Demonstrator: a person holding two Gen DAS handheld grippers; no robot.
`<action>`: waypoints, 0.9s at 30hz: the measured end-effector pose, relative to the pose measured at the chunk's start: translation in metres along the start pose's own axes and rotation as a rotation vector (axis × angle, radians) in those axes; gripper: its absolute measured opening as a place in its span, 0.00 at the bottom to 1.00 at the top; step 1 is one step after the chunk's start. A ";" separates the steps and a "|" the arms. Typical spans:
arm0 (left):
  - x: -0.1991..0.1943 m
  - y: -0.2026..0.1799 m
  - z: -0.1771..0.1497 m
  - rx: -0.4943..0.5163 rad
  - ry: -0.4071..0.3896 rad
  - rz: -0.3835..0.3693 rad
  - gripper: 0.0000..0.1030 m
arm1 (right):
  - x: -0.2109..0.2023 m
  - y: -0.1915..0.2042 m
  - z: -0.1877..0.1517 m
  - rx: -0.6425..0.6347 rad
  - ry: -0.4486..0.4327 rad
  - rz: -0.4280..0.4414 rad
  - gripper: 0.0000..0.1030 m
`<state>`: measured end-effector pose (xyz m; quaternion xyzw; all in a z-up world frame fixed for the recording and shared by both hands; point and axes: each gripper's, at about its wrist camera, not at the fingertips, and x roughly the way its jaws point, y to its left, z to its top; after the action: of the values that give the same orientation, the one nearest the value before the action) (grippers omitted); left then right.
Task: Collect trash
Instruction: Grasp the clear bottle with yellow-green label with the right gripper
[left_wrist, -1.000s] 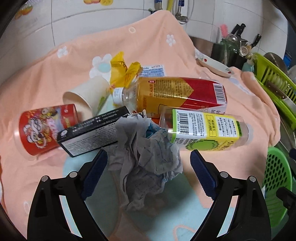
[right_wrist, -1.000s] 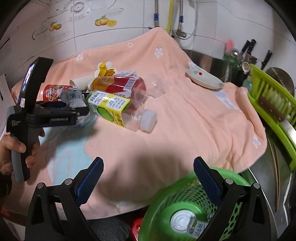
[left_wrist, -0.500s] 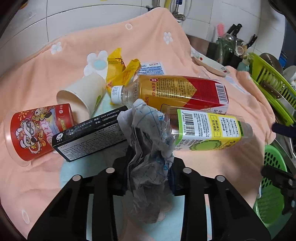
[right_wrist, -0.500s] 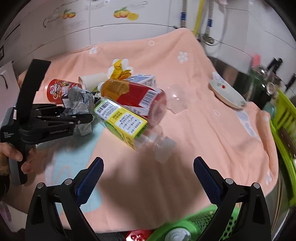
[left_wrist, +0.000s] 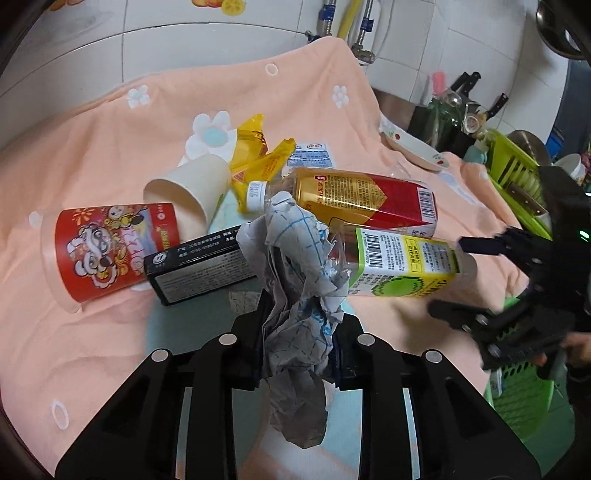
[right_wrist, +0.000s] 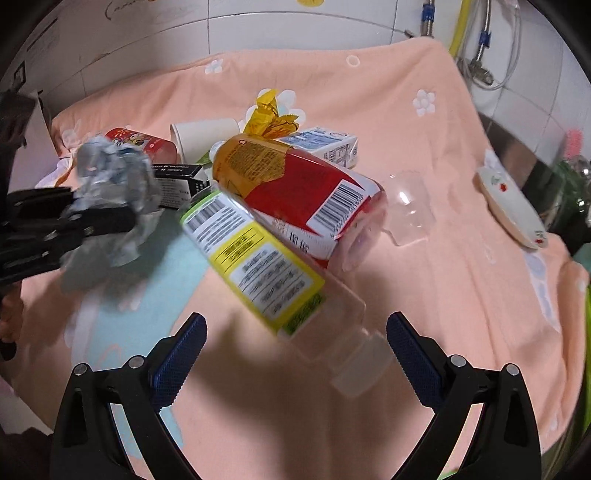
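Grey crumpled paper (left_wrist: 295, 295) sits pinched in the left gripper (left_wrist: 299, 354), whose jaws have just closed on it, lifted just above the peach towel (left_wrist: 110, 155) beside a black box (left_wrist: 199, 269).

From the right wrist, the right gripper (right_wrist: 293, 354) stands wide open (holding nothing) around the green-labelled bottle's (right_wrist: 255, 258) clear neck, the red-labelled bottle (right_wrist: 295, 188) lying against it.

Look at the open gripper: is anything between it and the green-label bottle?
Nothing visible. The right gripper stands open, and the green-label bottle lies straight ahead, its white cap already between the fingers.
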<state>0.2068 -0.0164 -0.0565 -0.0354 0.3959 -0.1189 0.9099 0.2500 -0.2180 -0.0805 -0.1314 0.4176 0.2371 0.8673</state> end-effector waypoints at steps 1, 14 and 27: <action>-0.002 0.001 -0.001 -0.003 0.001 -0.006 0.25 | 0.004 -0.001 0.002 -0.001 0.001 0.004 0.92; -0.016 0.017 -0.003 -0.036 -0.005 -0.023 0.25 | 0.025 0.009 0.009 -0.084 0.093 0.168 0.92; -0.020 0.027 -0.007 -0.054 -0.005 -0.022 0.25 | 0.033 0.035 0.034 -0.161 0.067 0.167 0.91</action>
<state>0.1936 0.0147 -0.0506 -0.0647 0.3962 -0.1182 0.9082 0.2718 -0.1641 -0.0865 -0.1734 0.4353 0.3368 0.8167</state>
